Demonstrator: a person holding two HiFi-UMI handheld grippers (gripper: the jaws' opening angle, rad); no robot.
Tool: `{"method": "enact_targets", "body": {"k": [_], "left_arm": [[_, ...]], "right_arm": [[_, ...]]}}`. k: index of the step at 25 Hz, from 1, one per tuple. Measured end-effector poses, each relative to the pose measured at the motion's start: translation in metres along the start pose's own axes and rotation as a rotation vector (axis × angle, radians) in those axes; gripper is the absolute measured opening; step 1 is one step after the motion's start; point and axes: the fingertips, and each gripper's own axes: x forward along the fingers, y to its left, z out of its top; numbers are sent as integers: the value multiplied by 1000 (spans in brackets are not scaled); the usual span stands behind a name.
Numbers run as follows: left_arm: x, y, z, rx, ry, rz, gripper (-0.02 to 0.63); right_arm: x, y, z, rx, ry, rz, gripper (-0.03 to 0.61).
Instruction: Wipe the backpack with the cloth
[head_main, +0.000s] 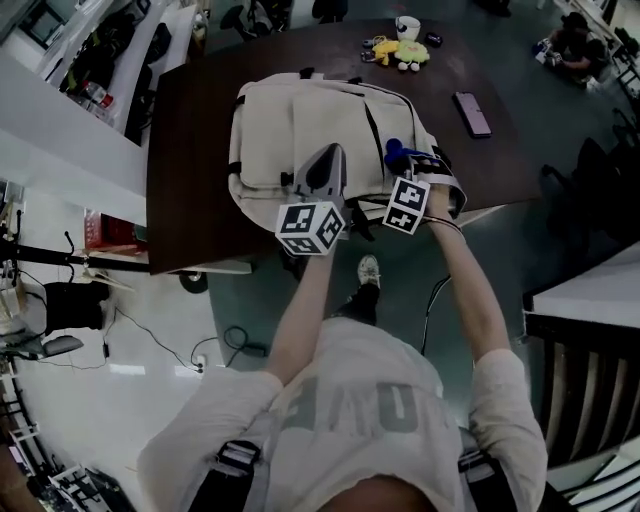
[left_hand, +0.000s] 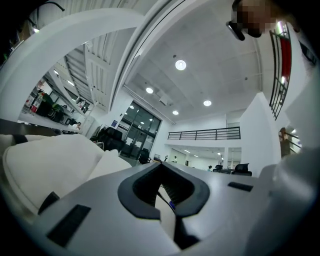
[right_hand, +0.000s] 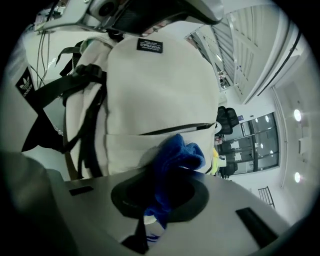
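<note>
The right gripper, clamped on the crumpled blue cloth, is pressing the cream fabric backpack at 4 o'clock. The left gripper, jaws together, is resting on it. Wiping seems barely begun.

The backpack is showing matt, cream woven fabric with black webbing straps. The blue cloth is looking soft and fluffy; the dark worktop is looking smooth.

Light grey short-sleeve tee with faded lettering across it, can't quite read it. Dark harness straps with buckles at both shoulders, white sneaker. Left gripper and right gripper: pale grey shells, dark pads, black-and-white marker cubes.
</note>
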Motion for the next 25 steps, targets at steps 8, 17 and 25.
{"method": "enact_targets", "body": {"k": [8,17,25], "left_arm": [[-27,-22,4,24,34,-57,3],[-43,-47,-11,-6,64,-110,3],[-38,-52,-15,-18,58,-104,3]], "right_arm": [[-34,49,3,-65,32,-18,41],[-59,85,10,0,14,-4,41],[-72,69,7,46,-66,15,41]]}}
